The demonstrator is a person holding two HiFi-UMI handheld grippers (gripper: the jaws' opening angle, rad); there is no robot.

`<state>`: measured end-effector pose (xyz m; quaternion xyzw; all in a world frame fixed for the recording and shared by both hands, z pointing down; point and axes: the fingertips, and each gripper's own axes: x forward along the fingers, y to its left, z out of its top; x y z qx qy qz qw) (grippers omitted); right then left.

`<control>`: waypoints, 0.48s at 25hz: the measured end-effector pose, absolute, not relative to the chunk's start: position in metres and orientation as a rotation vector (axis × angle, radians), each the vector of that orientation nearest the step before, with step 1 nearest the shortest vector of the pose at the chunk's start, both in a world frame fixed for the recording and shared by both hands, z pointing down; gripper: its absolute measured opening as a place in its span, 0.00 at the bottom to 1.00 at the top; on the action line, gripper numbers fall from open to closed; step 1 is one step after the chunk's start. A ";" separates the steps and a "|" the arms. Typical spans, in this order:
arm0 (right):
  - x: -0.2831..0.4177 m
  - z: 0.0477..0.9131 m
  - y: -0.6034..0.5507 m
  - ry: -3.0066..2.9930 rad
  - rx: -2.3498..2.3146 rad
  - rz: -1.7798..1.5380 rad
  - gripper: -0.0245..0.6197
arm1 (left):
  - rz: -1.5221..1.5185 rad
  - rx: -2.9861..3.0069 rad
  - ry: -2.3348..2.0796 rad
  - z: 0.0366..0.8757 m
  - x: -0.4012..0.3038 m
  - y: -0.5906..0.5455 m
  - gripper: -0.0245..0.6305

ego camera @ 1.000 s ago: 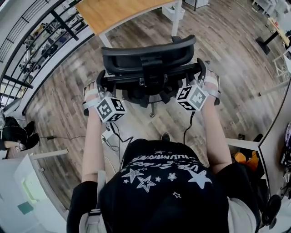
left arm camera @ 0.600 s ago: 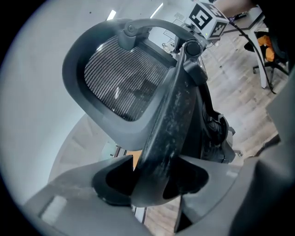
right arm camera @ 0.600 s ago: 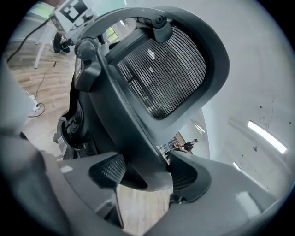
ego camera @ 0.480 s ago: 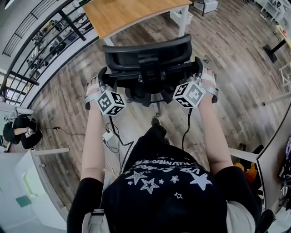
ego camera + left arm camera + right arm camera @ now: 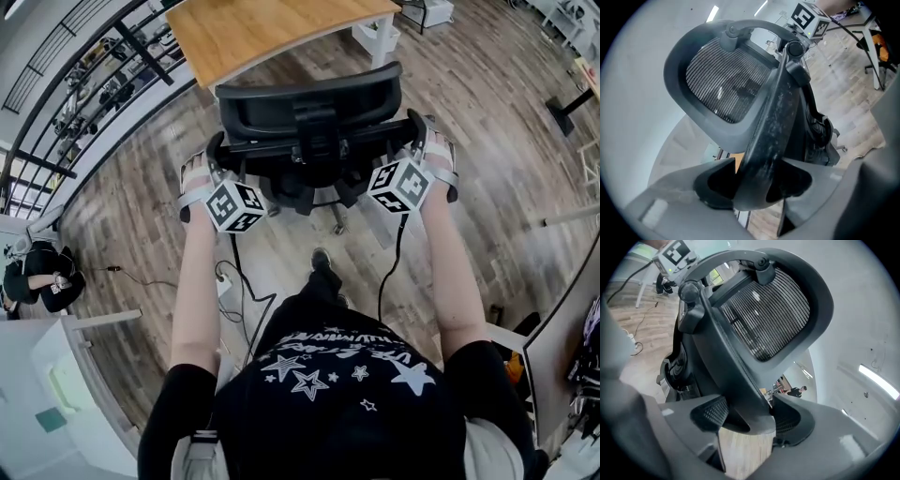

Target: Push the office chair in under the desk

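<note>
In the head view the black office chair (image 5: 307, 120) stands with its mesh back toward me, just short of the wooden desk (image 5: 258, 28). My left gripper (image 5: 216, 167) is shut on the left end of the chair's back frame, and my right gripper (image 5: 419, 150) is shut on the right end. Seen from the left gripper view, the black frame bar (image 5: 771, 126) runs between the jaws of the left gripper (image 5: 757, 180), both pads against it. The right gripper view has the frame bar (image 5: 726, 366) pinched the same way in the right gripper (image 5: 747, 416). The chair's seat and wheels are mostly hidden.
The desk's white leg (image 5: 382, 39) stands right of the chair. Cables (image 5: 234, 281) trail across the wood floor by my feet. A black railing (image 5: 89, 89) runs along the left. White furniture (image 5: 56, 394) sits at lower left, another desk edge (image 5: 562, 309) at right.
Both grippers and the chair have moved forward toward the desk, and the headrest now sits close to the desk's edge. My leg has stepped forward behind the chair.
</note>
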<state>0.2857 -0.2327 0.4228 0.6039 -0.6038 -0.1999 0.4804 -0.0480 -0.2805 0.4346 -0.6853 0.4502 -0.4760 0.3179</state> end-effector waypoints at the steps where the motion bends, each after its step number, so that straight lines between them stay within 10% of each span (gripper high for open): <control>1: 0.288 0.423 -0.243 -1.473 1.464 -0.483 0.48 | -1.252 -1.801 1.189 0.435 -0.046 -0.288 0.42; 12: 0.314 0.424 -0.358 -1.480 1.415 -0.452 0.48 | -1.234 -1.793 1.212 0.431 -0.020 -0.387 0.42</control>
